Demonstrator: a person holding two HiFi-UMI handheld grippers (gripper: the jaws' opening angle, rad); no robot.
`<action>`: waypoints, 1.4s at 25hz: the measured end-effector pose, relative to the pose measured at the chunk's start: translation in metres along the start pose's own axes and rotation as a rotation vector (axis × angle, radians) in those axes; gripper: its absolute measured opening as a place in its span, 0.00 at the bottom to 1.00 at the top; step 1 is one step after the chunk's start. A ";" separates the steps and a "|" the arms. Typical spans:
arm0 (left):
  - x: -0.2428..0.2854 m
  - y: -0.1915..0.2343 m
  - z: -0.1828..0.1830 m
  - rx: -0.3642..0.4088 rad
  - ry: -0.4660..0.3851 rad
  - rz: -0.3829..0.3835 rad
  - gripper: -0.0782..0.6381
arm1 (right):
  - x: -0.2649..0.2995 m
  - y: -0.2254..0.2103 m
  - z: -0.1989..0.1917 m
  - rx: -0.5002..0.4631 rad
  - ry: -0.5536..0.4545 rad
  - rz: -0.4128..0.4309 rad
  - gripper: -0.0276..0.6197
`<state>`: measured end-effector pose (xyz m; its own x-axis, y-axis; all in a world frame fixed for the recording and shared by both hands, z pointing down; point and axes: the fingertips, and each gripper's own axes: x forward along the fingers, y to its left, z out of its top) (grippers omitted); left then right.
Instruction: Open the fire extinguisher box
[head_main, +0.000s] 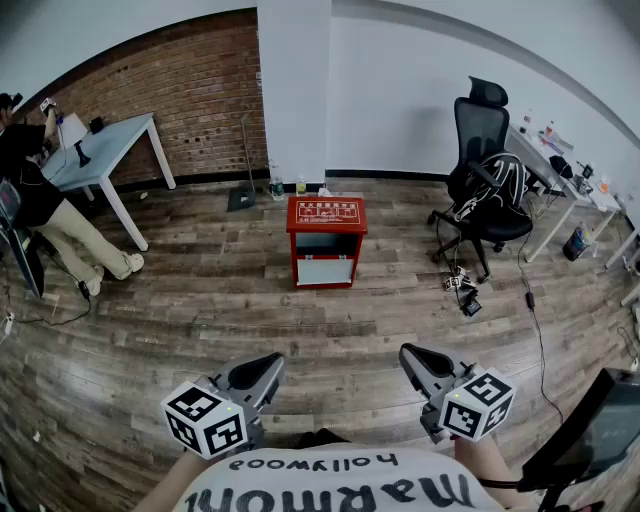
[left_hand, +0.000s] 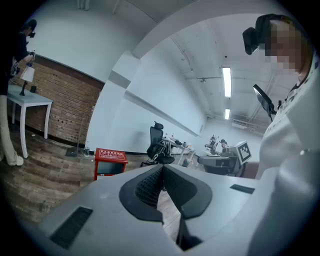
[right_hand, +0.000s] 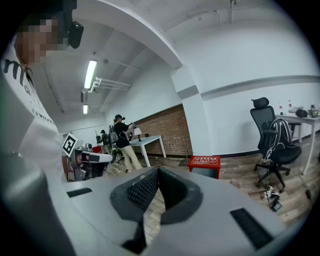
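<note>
A red fire extinguisher box (head_main: 326, 241) stands on the wooden floor in front of a white pillar, its lid down and a pale panel on its front. It also shows small in the left gripper view, the box (left_hand: 110, 163), and in the right gripper view, the box (right_hand: 204, 165). My left gripper (head_main: 274, 363) and right gripper (head_main: 407, 354) are held low near my body, well short of the box. Both are shut with nothing between the jaws, left gripper (left_hand: 161, 167), right gripper (right_hand: 157, 170).
A black office chair (head_main: 486, 180) with a jacket stands right of the box, cables and small items (head_main: 462, 292) on the floor by it. A person (head_main: 38, 205) stands at a white table (head_main: 102, 150) at far left. Bottles (head_main: 276, 186) and a dustpan (head_main: 241, 197) sit by the pillar.
</note>
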<state>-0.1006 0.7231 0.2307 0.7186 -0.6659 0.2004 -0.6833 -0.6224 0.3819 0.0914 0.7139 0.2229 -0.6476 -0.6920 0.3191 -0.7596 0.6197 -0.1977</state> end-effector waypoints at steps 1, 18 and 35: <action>0.000 0.001 0.000 -0.002 -0.001 0.001 0.12 | 0.001 0.000 0.000 -0.002 0.002 0.001 0.06; -0.006 0.025 0.005 -0.012 -0.002 -0.008 0.12 | 0.016 -0.001 0.003 0.003 -0.005 -0.038 0.06; -0.018 0.086 0.029 0.042 -0.093 0.033 0.12 | 0.058 0.018 0.005 0.155 -0.125 0.006 0.15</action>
<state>-0.1758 0.6701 0.2341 0.6815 -0.7208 0.1270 -0.7129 -0.6145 0.3380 0.0401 0.6837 0.2335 -0.6476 -0.7348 0.2015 -0.7494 0.5665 -0.3428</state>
